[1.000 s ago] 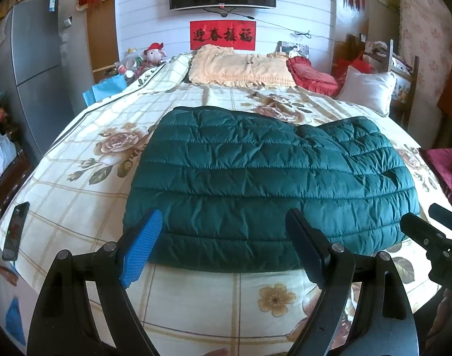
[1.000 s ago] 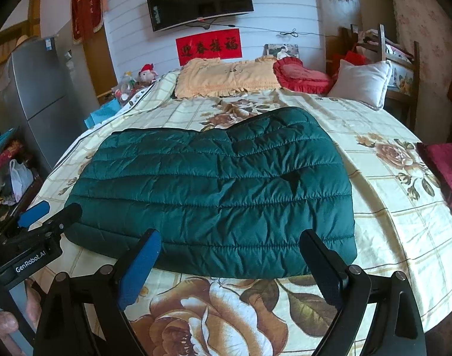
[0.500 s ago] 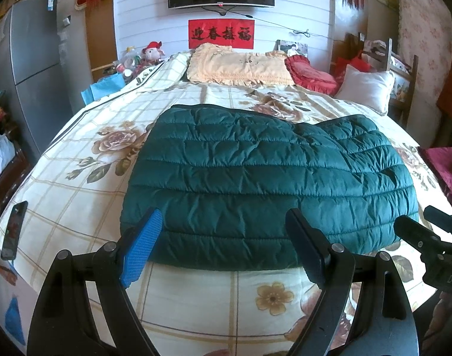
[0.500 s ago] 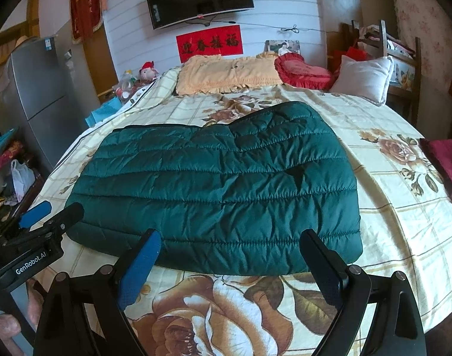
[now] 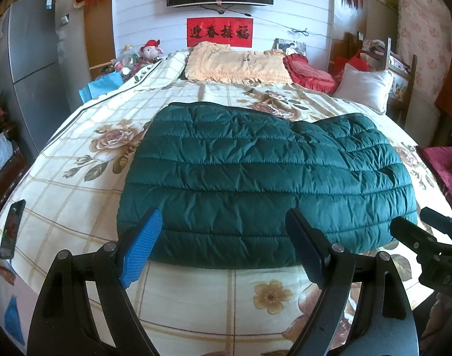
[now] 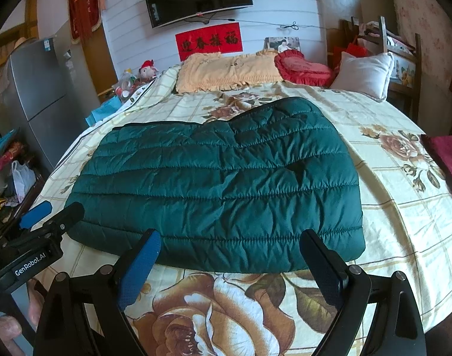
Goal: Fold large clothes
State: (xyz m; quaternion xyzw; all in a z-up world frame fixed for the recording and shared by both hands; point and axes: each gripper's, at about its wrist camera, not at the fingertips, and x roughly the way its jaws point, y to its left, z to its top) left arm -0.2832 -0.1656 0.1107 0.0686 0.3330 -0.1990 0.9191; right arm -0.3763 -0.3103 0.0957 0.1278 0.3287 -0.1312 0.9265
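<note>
A bedroom: a wide bed (image 5: 77,195) under a cream bedspread with checks and big roses fills both views, with pillows at its far end, a television and a red banner on the wall beyond, and a grey fridge off at 9 o'clock. A dark phone (image 5: 12,228) lies on the bedspread's near left edge.

The green quilted jacket (image 5: 255,184) lies flat in the middle of the bed as a broad, roughly rectangular pad. No sleeve or hood sticks out, so the first folds look done; the right half seems to be a layer laid over the left, with a raised seam running from the far edge toward the middle. Judging by its width, it probably wants at least one more fold, side over side or near edge to far, before it is a compact bundle. Nothing is being lifted at this moment.

The left hand-held gripper (image 5: 223,246) hangs just short of the jacket's near hem, its jaws wide and nothing between them; the jacket spreads from 12 toward 2 o'clock ahead of it, and its blue pad (image 5: 141,246) sits by the hem's left corner. The right hand-held gripper (image 6: 230,262) is likewise spread wide and empty, above the bedspread's large rose, with the jacket (image 6: 220,178) at 12 o'clock, reaching toward 10. Neither touches the cloth.
</note>
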